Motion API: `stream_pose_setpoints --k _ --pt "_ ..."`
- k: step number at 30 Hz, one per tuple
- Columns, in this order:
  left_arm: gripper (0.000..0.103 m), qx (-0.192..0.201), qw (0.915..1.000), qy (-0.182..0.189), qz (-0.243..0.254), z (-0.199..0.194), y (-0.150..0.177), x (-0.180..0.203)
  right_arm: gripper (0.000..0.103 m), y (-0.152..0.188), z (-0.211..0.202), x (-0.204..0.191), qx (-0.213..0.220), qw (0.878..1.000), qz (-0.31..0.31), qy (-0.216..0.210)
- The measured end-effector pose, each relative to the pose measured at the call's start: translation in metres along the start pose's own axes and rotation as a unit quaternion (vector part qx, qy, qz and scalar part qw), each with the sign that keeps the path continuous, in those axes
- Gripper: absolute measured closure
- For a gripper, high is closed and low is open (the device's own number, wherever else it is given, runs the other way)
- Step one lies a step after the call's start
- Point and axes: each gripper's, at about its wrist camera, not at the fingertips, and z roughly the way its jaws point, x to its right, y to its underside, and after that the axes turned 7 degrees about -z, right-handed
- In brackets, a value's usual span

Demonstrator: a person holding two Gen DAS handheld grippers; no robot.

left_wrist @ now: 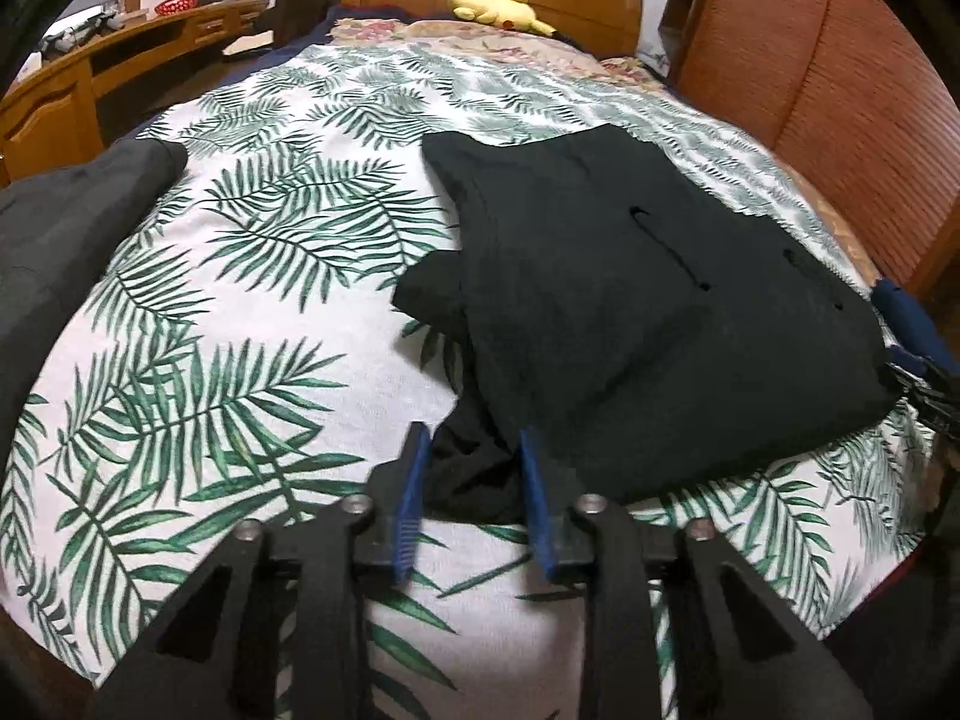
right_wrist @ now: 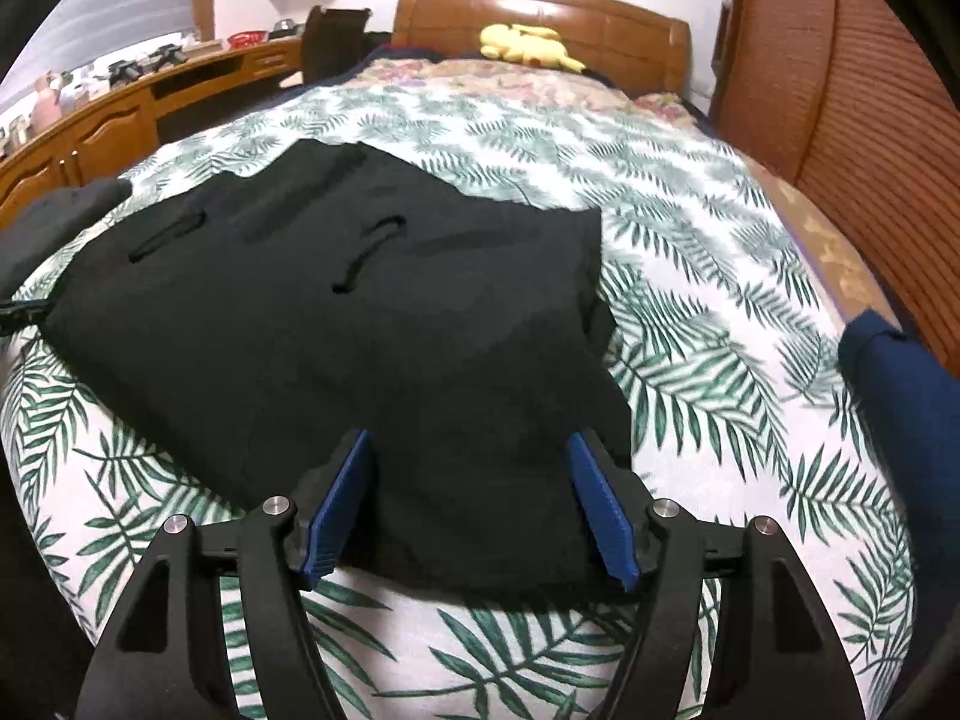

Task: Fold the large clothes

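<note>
A black garment (right_wrist: pixel 360 324), already partly folded, is spread on the leaf-print bedspread (left_wrist: pixel 252 276) near the bed's foot. The left gripper (left_wrist: pixel 474 480) is held with its jaws apart around the garment's near-left corner, nothing pinched. The right gripper (right_wrist: pixel 468 498) is spread wide over the near hem, also empty. A grasping step appears to be in hand: judged from this, both claws need lowering and closing on the near edge before another fold is carried across.
</note>
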Motion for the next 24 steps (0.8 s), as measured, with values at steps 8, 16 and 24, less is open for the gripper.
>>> stream_pose_setpoints --k 8,16,24 --pt "0.099 0.050 0.9981 0.001 0.037 -0.036 -0.020 0.026 0.034 -0.009 0.000 -0.022 0.016 0.999 -0.025 -0.036" --pt "0.101 0.112 0.9888 0.024 0.095 -0.082 -0.052 0.087 0.034 -0.012 0.010 -0.039 0.010 0.995 -0.040 -0.092" --pt "0.101 0.127 0.9769 0.069 0.158 -0.096 -0.070 0.158 0.034 -0.007 0.009 -0.036 0.005 0.995 -0.035 -0.098"
